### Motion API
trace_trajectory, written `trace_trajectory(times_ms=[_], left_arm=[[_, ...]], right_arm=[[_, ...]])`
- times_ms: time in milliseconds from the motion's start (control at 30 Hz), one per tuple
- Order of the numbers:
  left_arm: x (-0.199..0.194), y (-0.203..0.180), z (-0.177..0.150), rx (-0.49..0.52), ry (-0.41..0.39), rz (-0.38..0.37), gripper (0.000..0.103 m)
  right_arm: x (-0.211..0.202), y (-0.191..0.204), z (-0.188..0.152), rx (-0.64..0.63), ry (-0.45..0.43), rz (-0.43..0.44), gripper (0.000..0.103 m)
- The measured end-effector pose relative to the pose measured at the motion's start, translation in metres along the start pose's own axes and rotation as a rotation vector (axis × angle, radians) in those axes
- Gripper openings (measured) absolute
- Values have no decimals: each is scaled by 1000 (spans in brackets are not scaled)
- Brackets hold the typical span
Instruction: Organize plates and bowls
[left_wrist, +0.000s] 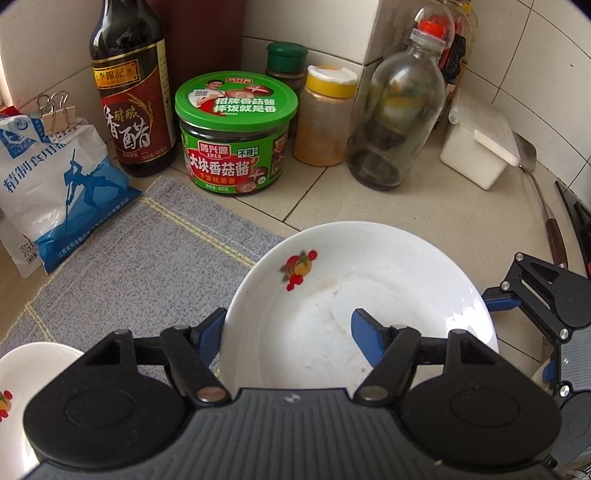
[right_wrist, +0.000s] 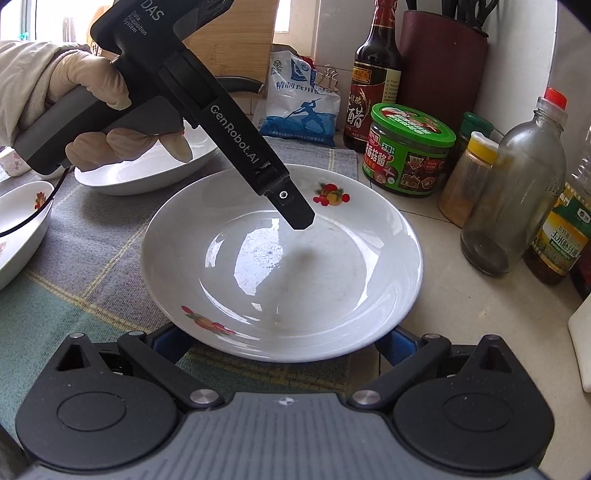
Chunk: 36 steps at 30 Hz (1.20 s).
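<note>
A white deep plate with fruit prints (left_wrist: 354, 291) (right_wrist: 280, 266) lies partly on the grey cloth, partly on the tiled counter. My left gripper (left_wrist: 288, 334) is open, its jaws astride the plate's near-left rim, one blue pad outside and one inside. My right gripper (right_wrist: 280, 341) is open, its blue pads under and beside the plate's near rim; it also shows in the left wrist view (left_wrist: 532, 295). More white dishes: one large (right_wrist: 147, 170) behind the left tool and one at the left edge (right_wrist: 18, 229) (left_wrist: 22, 384).
Along the wall stand a salt bag (left_wrist: 55, 184), vinegar bottle (left_wrist: 129, 92), green-lidded sauce jar (left_wrist: 236, 133), yellow-capped spice jar (left_wrist: 325, 118), glass bottle (left_wrist: 399, 110), white box (left_wrist: 480, 147) and oil bottle (right_wrist: 565, 229). A spatula (left_wrist: 543, 199) lies at the right.
</note>
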<state>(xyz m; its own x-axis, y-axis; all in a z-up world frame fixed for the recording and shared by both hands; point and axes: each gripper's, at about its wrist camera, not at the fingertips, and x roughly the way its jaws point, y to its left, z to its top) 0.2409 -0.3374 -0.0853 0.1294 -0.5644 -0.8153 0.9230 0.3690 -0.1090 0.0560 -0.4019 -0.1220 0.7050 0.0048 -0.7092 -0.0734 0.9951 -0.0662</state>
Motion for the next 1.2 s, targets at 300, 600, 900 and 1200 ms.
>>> trace_trajectory(times_ms=[300, 600, 900, 1200], left_arm=[[-5, -2, -3, 12, -20, 21, 74], [-59, -12, -16, 26, -113, 111, 82], [-129, -35, -60, -3, -201, 197, 89], [-166, -48, -147, -160, -189, 260, 93]], right_arm=[[-4, 2, -2, 16, 3, -21, 103], [-29, 12, -3, 58, -6, -58, 103], [-57, 51, -12, 46, -48, -43, 103], [-71, 108, -18, 21, -85, 48, 103]])
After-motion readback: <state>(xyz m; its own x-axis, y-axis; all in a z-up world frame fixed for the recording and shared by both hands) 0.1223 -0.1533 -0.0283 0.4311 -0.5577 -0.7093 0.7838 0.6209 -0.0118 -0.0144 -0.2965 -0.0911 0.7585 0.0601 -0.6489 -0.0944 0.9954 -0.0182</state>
